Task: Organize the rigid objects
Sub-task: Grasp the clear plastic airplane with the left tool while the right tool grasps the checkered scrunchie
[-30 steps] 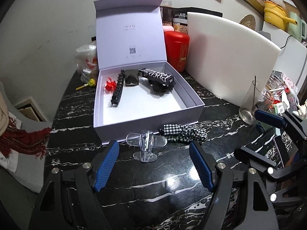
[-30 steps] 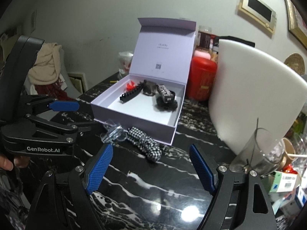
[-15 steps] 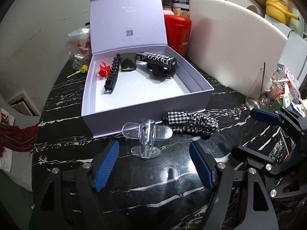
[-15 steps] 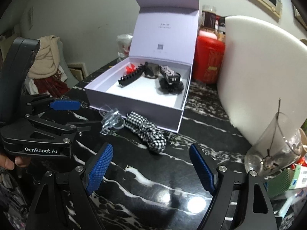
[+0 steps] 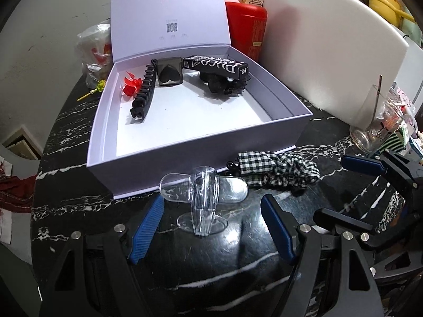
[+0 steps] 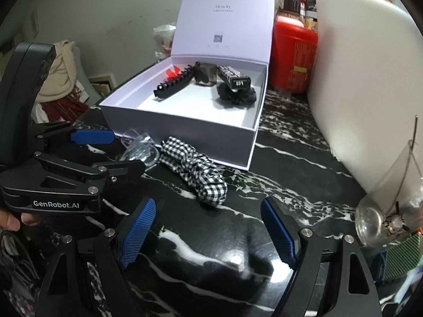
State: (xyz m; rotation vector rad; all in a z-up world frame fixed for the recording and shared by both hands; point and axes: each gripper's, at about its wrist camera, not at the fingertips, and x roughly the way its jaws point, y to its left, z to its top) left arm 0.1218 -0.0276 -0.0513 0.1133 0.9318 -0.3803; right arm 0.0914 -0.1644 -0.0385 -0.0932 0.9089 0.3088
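Left gripper [image 5: 211, 224], jaws spread wide, straddles a clear plastic hair clip [image 5: 203, 198] standing on the black marble table [image 5: 79, 198], neither blue pad touching it; the clip sits just in front of the lavender gift box [image 5: 201, 155]. Right gripper [image 6: 208, 235], jaws likewise apart and holding nothing, hovers over bare marble short of a black-and-white gingham scrunchie [image 6: 195, 169], which lies against the box's front wall, right of the clip. Inside the box: a long black claw clip [image 5: 142, 95], a red clip [image 5: 130, 88] at its left, a dark heart-marked case [image 5: 169, 71], and a black carton [image 5: 216, 66] printed in white lettering resting on a black scrunchie [image 5: 224, 85]. The raised lid [image 5: 169, 13] carries a QR code and faint branding, not legible. Only the right wrist view reads "GenRobot.AI" on the left gripper's body and "601" on the carton's end; only the left wrist view shows the carton's side lettering. Right of the box stand a red canister [image 6: 293, 60], a white board [image 6: 364, 79], and a glass [image 6: 388, 211].
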